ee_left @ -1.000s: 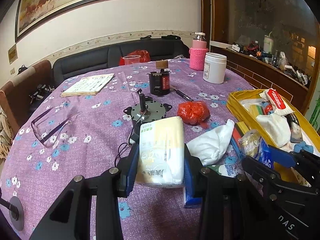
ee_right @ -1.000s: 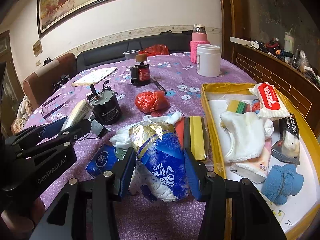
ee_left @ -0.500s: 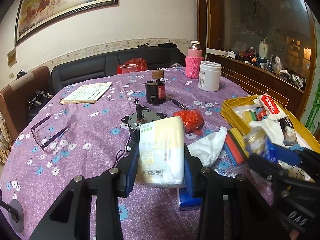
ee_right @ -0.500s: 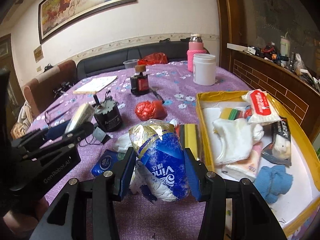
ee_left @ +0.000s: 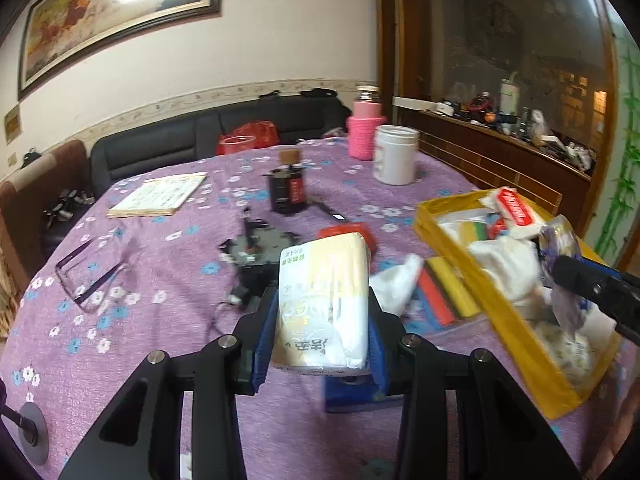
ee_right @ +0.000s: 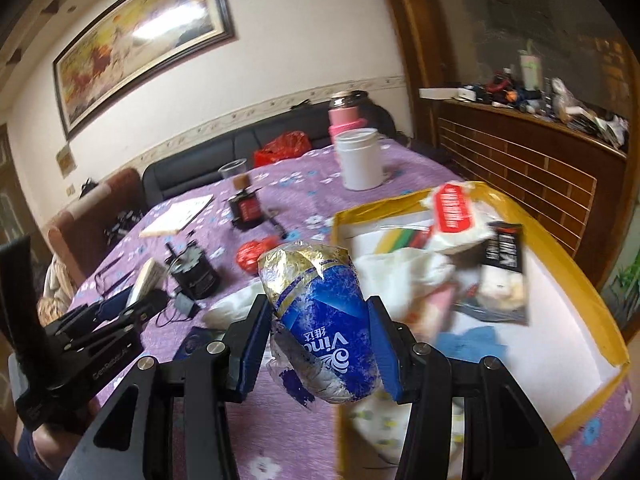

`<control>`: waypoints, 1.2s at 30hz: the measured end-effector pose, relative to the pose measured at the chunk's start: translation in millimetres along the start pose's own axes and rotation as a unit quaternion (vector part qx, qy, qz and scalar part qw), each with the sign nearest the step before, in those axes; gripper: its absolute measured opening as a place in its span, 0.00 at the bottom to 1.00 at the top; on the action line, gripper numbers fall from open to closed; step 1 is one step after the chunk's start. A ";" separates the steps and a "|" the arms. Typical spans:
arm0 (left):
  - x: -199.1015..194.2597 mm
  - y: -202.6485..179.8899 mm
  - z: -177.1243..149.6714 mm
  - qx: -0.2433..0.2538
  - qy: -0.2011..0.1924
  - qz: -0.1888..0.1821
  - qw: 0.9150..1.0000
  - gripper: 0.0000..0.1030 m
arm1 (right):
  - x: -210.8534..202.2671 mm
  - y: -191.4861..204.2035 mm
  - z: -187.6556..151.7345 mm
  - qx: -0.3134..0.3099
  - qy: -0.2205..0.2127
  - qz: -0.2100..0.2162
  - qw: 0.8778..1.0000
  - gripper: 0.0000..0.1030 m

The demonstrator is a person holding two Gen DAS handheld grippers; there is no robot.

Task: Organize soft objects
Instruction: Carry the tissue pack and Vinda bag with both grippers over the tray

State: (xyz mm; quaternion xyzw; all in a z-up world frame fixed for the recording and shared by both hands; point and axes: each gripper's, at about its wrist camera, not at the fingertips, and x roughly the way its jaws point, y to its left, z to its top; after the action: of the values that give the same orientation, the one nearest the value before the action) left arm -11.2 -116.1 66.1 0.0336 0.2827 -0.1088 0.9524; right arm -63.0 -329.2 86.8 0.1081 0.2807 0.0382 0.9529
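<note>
Yellow tissue pack (ee_left: 324,300) clamped in left tongs (ee_left: 323,334), blue tissue roll (ee_right: 324,320) in right tongs (ee_right: 320,344) beside yellow tray (ee_right: 560,236).

Crinkled glossy plastic tissue pack (ee_right: 324,320); matt floral cloth tablecloth (ee_left: 120,320).

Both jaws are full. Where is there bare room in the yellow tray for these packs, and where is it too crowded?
The yellow tray has a bare white patch along its right wall, right of the black packet and blue cloth. Its left and far parts are crowded: white cloth, red-label pack. On the table, purple cloth lies bare around the glasses.
</note>
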 end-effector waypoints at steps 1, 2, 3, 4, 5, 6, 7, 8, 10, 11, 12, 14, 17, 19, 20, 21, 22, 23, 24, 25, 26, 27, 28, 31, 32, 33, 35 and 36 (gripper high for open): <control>-1.1 -3.9 0.7 -0.001 0.004 -0.009 1.000 0.37 | -3.4 -6.7 0.4 0.006 -0.003 -0.005 1.000 0.51; -2.4 -10.1 2.3 -0.003 0.008 -0.022 1.000 0.37 | -6.6 -12.7 0.8 0.012 -0.005 -0.009 1.000 0.51; -3.6 -15.5 3.4 -0.003 0.009 -0.031 0.999 0.37 | -9.7 -21.2 1.3 0.022 -0.007 -0.015 1.000 0.51; -4.8 -22.6 4.8 -0.002 0.010 -0.043 0.999 0.37 | -11.8 -28.6 1.7 0.030 -0.008 -0.020 0.999 0.51; -5.5 -31.0 6.3 0.001 0.009 -0.053 0.999 0.37 | -13.6 -34.4 2.3 0.036 -0.009 -0.023 0.999 0.51; -5.1 -37.5 7.3 0.003 0.009 -0.060 0.998 0.37 | -15.5 -42.8 2.5 0.044 -0.009 -0.028 0.999 0.51; -4.9 -47.2 8.6 0.007 0.011 -0.073 0.997 0.37 | -16.5 -48.2 2.5 0.049 -0.009 -0.032 0.998 0.51; -4.8 -54.2 9.2 0.010 0.012 -0.080 0.997 0.37 | -18.7 -55.3 2.4 0.056 -0.010 -0.036 0.998 0.51; -3.5 -69.5 10.9 0.018 0.016 -0.094 0.995 0.37 | -22.6 -65.9 2.8 0.063 -0.013 -0.045 0.997 0.51; -2.4 -78.2 11.8 0.021 0.018 -0.103 0.994 0.37 | -24.0 -70.2 2.3 0.066 -0.014 -0.049 0.997 0.51; -1.1 -86.3 12.4 0.024 0.021 -0.112 0.993 0.38 | -25.4 -75.5 2.3 0.070 -0.015 -0.053 0.996 0.51; 2.2 -101.0 13.7 0.030 0.027 -0.124 0.991 0.38 | -27.4 -87.2 2.7 0.082 -0.017 -0.060 0.995 0.51; 4.9 -125.4 14.6 0.043 0.030 -0.141 0.989 0.38 | -28.3 -103.8 0.8 0.098 -0.015 -0.069 0.993 0.51; 6.3 -139.7 14.8 0.053 0.034 -0.151 0.987 0.38 | -27.9 -112.6 0.0 0.105 -0.013 -0.073 0.992 0.51; 7.5 -147.8 15.0 0.056 0.034 -0.157 0.985 0.38 | -27.7 -117.4 -0.4 0.108 -0.011 -0.073 0.991 0.51; 9.6 -155.6 15.0 0.060 0.036 -0.163 0.984 0.38 | -27.2 -121.0 -0.8 0.110 -0.008 -0.073 0.991 0.51; 11.4 -161.9 14.9 0.064 0.039 -0.167 0.983 0.38 | -26.8 -124.0 -1.1 0.111 -0.006 -0.073 0.991 0.51; 14.5 -169.6 14.4 0.069 0.041 -0.170 0.982 0.38 | -26.9 -127.4 -1.4 0.113 -0.006 -0.075 0.991 0.51; 17.9 -175.8 13.5 0.072 0.044 -0.171 0.982 0.38 | -26.7 -129.6 -1.7 0.114 -0.006 -0.078 0.990 0.51; 21.0 -180.3 12.6 0.075 0.049 -0.173 0.981 0.38 | -26.2 -133.2 -2.0 0.116 -0.004 -0.080 0.990 0.51; 25.6 -185.0 11.7 0.075 0.057 -0.179 0.979 0.38 | -25.6 -136.7 -2.2 0.118 -0.002 -0.083 0.990 0.51; 29.6 -188.5 10.9 0.073 0.063 -0.184 0.978 0.38 | -25.3 -139.3 -2.2 0.119 -0.001 -0.085 0.989 0.51; 32.4 -190.9 10.3 0.073 0.067 -0.186 0.977 0.38 | -24.5 -142.3 -2.4 0.120 0.001 -0.088 0.989 0.51; 38.7 -200.4 5.7 0.080 0.076 -0.194 0.975 0.38 | -20.5 -149.0 -3.1 0.121 0.011 -0.098 0.988 0.51; 40.5 -202.8 3.8 0.083 0.078 -0.195 0.974 0.38 | -18.3 -150.6 -3.2 0.121 0.016 -0.099 0.988 0.51; 41.6 -204.9 2.1 0.085 0.080 -0.196 0.974 0.38 | -17.0 -151.0 -3.8 0.120 0.018 -0.099 0.988 0.51; 44.4 -207.3 -1.1 0.090 0.082 -0.198 0.973 0.38 | -13.5 -150.4 -4.9 0.115 0.027 -0.107 0.987 0.51; 44.7 -207.9 -2.6 0.093 0.081 -0.197 0.973 0.38 | -11.9 -150.1 -5.5 0.114 0.029 -0.109 0.987 0.51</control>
State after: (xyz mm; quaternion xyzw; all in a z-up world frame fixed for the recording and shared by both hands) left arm -23.1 -326.7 39.0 0.0749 0.3483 -0.3169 0.8790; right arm -74.2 -476.0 54.4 0.1838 0.3212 -0.0948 0.9242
